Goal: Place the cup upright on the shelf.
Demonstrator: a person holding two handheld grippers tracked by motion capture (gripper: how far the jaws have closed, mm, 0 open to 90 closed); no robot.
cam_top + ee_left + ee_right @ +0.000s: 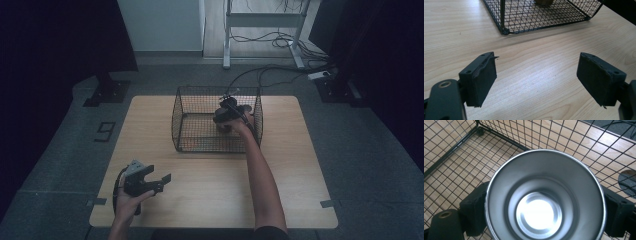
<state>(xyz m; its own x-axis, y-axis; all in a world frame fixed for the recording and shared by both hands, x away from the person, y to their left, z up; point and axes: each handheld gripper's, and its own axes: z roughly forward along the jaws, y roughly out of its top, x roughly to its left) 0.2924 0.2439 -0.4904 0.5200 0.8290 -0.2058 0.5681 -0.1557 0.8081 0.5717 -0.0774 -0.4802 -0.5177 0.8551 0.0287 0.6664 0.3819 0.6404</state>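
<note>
The worktop [210,195] is a pale wooden board with rounded corners and a fine straight grain, standing on a grey carpeted floor [360,150]. A black wire basket [190,120] sits directly on it, toward the far edge and near the middle of its width. The basket is rectangular, open at the top, with a mesh floor through which the wood shows. In the left gripper view its near corner [505,31] rests on the wood, and the board around it is bare.
</note>
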